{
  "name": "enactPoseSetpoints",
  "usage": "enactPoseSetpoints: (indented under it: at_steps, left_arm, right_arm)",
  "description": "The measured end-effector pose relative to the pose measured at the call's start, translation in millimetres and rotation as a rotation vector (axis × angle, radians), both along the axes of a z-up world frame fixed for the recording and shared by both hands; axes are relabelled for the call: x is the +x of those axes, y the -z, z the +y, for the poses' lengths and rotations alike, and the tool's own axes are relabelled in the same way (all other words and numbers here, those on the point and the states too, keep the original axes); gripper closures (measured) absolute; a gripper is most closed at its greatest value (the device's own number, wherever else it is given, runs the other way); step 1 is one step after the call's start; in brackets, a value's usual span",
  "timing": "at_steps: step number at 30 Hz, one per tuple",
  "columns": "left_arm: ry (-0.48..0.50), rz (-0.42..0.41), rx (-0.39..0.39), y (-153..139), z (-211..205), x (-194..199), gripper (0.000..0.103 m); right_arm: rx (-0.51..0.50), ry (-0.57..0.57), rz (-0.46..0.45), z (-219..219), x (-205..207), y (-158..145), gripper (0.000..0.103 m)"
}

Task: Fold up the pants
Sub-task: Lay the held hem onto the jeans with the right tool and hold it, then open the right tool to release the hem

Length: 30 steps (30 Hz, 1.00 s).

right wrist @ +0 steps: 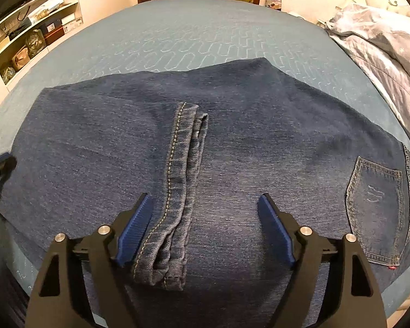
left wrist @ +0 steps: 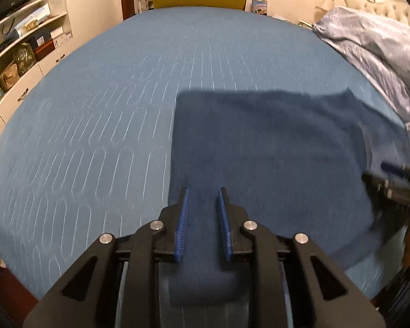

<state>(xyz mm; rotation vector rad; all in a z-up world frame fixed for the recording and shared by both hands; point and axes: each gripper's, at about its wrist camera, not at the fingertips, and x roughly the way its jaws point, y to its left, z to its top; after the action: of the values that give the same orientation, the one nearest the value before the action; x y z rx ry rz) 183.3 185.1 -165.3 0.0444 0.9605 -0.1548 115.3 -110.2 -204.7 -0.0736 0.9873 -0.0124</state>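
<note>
The jeans [right wrist: 232, 142] lie on the bed [right wrist: 177, 35], long axis left-right. Right tongs [right wrist: 205, 213] gape wide over the hem [right wrist: 175, 191]; left tongs [left wrist: 202, 210], narrower and empty, hover at the fold end.

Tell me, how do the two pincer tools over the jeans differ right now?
The left gripper has its blue pads close together, a narrow gap with denim showing between them; the right gripper is spread wide open. The left one sits near the folded left edge of the jeans; the right one hovers over the leg hems, one pad beside them, the back pocket off to its right. Both have black bodies and ribbed blue pads.
</note>
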Motion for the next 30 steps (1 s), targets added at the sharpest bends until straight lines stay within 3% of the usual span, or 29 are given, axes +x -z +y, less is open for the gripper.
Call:
enactPoseSetpoints:
  at_steps: [3,7,10,12,14,20,23,30]
  left_arm:
    - [-0.034,-0.012,0.012,-12.5,-2.2,-10.3,0.078]
    - [-0.105,-0.007,-0.153,-28.7,32.1,-27.5,0.059]
    - [-0.183,0.023,-0.256,-20.3,60.1,-37.8,0.057]
    - [-0.222,0.052,-0.307,-10.9,75.1,-45.4,0.057]
    - [-0.213,0.065,-0.345,-5.7,80.3,-54.8,0.057]
    - [-0.143,-0.007,-0.248,-18.7,63.4,-55.1,0.058]
    - [-0.07,-0.018,-0.237,-24.0,45.8,-41.0,0.078]
    - [0.117,-0.042,-0.158,-30.0,-32.4,15.2,0.082]
  right_arm:
    - [-0.006,0.005,0.001,-2.7,0.8,-7.1,0.026]
    - [0.023,-0.041,-0.118,2.6,-1.1,-39.7,0.028]
    - [0.017,-0.057,-0.137,9.6,12.1,-50.2,0.039]
    - [0.001,-0.068,-0.139,14.0,26.9,-50.4,0.055]
    - [-0.03,-0.062,-0.108,13.7,42.1,-44.5,0.059]
    - [-0.076,-0.042,-0.035,6.5,54.9,-12.4,0.061]
    - [-0.081,-0.043,-0.051,6.3,52.3,-7.5,0.061]
    - [-0.045,-0.028,-0.043,-1.8,54.4,-4.5,0.06]
